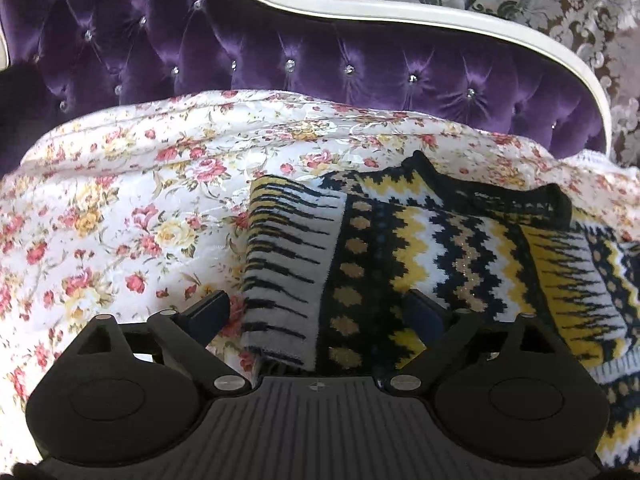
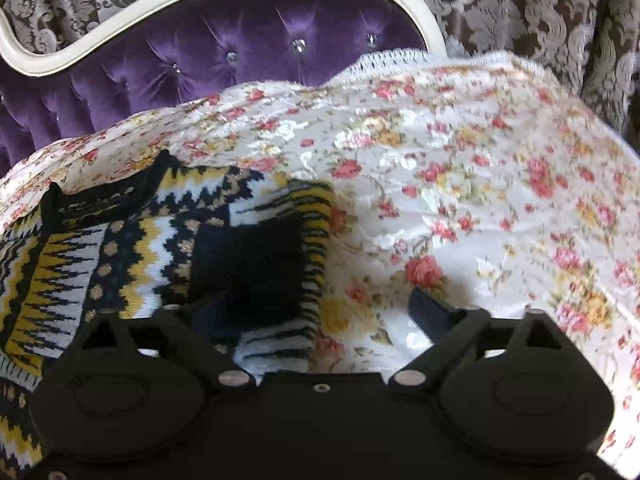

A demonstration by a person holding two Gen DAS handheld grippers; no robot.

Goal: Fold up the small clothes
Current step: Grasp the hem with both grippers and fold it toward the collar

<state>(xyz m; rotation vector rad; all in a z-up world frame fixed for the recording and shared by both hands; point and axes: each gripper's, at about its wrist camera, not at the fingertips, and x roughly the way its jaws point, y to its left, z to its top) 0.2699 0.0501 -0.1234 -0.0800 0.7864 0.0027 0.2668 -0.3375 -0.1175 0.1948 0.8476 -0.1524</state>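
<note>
- The patterned knit sweater (image 1: 420,240) is lying on the flowered bedspread (image 1: 120,208) in front of the purple tufted headboard (image 1: 280,52), with both sleeves already turned in over the body
- The left tool (image 1: 326,312) is standing wide open, its jaws straddling the sweater's folded left edge; the pads are not pressing on the knit
- The right tool (image 2: 322,312) is likewise wide open over the folded right sleeve (image 2: 256,264), with one finger over the knit and the other over bare bedspread; nothing is being held
- Judged step: taking hold of the near hem for the fold toward the collar (image 1: 500,196)
- To do it well, both tools should be closing on all layers at matching points, lifting together, and keeping the sleeves from sliding out
- Thick knit is likely springing back, so a flattening press may be helping
</note>
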